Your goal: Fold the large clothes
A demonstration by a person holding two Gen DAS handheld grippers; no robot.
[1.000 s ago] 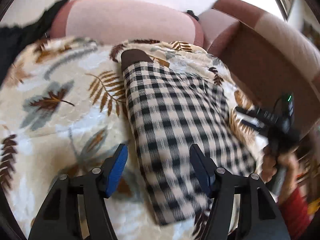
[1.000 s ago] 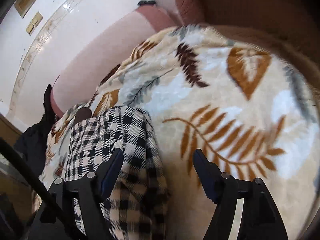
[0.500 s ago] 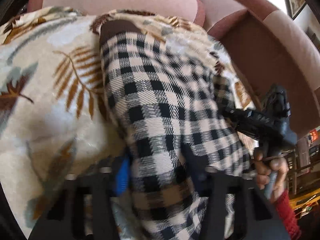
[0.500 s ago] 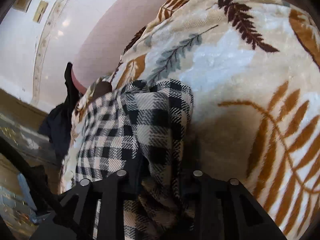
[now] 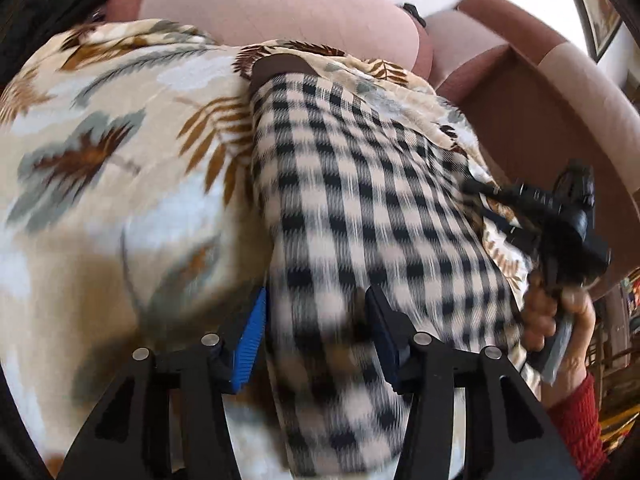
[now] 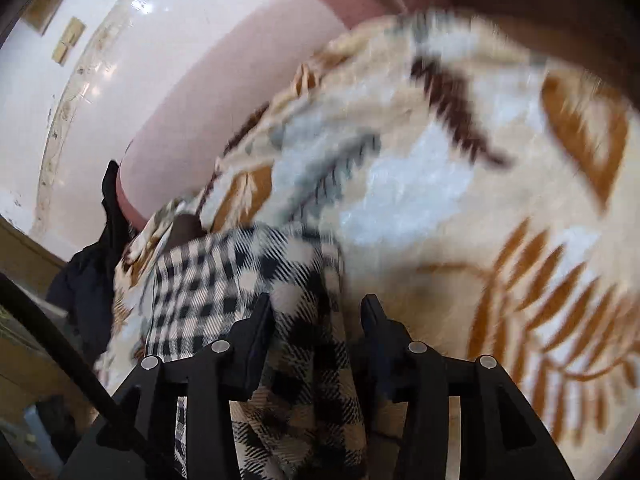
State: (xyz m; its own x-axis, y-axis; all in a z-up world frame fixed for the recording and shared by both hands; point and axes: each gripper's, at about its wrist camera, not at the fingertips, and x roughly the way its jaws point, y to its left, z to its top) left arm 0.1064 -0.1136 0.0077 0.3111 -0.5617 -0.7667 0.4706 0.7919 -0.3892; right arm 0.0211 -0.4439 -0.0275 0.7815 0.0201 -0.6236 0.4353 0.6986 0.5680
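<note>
Checked garment (image 5: pixel 360 208) lies folded lengthwise on leaf-print blanket (image 5: pixel 100 168) over sofa (image 5: pixel 540 100). Left gripper (image 5: pixel 316 320) and right gripper (image 6: pixel 316 320) both straddle its near end, jaws opening, cloth between them, not clamped.

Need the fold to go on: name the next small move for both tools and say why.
Probably draw both tools back clear. The left tool and right tool are opening, with the near end of the checked garment between their jaws. It lies as a long strip on the leaf-print blanket.
</note>
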